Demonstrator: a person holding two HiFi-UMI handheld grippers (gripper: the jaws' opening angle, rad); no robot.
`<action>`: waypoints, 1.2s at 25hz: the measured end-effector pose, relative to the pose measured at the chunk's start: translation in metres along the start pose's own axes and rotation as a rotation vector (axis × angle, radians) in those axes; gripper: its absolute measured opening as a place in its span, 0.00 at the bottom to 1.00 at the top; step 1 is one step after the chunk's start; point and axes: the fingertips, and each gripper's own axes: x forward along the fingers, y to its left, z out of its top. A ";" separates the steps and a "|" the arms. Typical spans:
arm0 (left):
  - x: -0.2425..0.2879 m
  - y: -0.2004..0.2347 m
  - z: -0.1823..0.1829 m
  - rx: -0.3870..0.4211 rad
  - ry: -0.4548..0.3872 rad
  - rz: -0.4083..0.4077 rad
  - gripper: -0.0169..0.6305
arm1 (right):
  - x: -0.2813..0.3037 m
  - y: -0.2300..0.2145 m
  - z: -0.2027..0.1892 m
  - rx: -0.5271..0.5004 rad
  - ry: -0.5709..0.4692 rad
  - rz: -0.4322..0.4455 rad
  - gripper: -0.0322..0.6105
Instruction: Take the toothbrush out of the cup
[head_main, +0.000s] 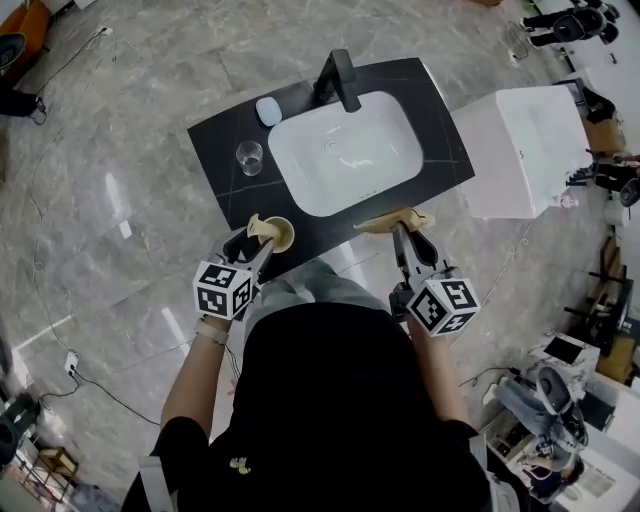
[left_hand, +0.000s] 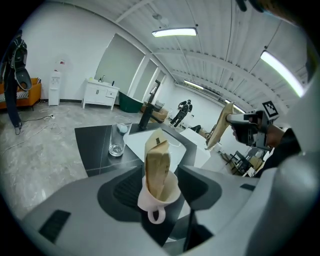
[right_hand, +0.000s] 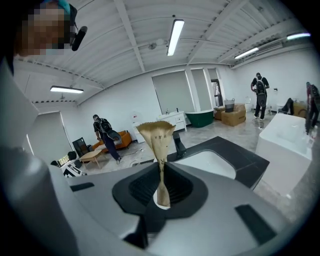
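A pale cup (head_main: 281, 235) with a small handle stands at the front edge of the black counter (head_main: 222, 135). A tan paper-wrapped packet (left_hand: 157, 167) sticks up out of the cup (left_hand: 159, 199). My left gripper (head_main: 262, 242) is open, and the cup sits between its jaws (left_hand: 159, 187) with a gap on the right side. My right gripper (head_main: 403, 236) is shut on a second tan paper-wrapped toothbrush (head_main: 393, 220), pinched at its narrow lower end (right_hand: 159, 150), with its flared top pointing up over the counter's front edge.
A white sink basin (head_main: 345, 150) with a black faucet (head_main: 340, 78) fills the counter's middle. An empty glass (head_main: 249, 157) and a pale blue object (head_main: 268, 110) stand left of it. A white cabinet (head_main: 525, 150) is to the right. People stand in the background.
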 end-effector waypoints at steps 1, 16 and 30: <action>0.002 0.000 0.000 0.000 0.003 -0.002 0.36 | -0.002 -0.002 -0.001 0.004 0.000 -0.008 0.12; 0.011 0.017 0.006 0.054 0.011 0.059 0.12 | -0.018 -0.017 -0.013 0.043 -0.002 -0.067 0.12; 0.002 0.013 0.019 0.036 0.005 0.090 0.10 | -0.013 -0.014 -0.013 0.036 -0.005 -0.035 0.12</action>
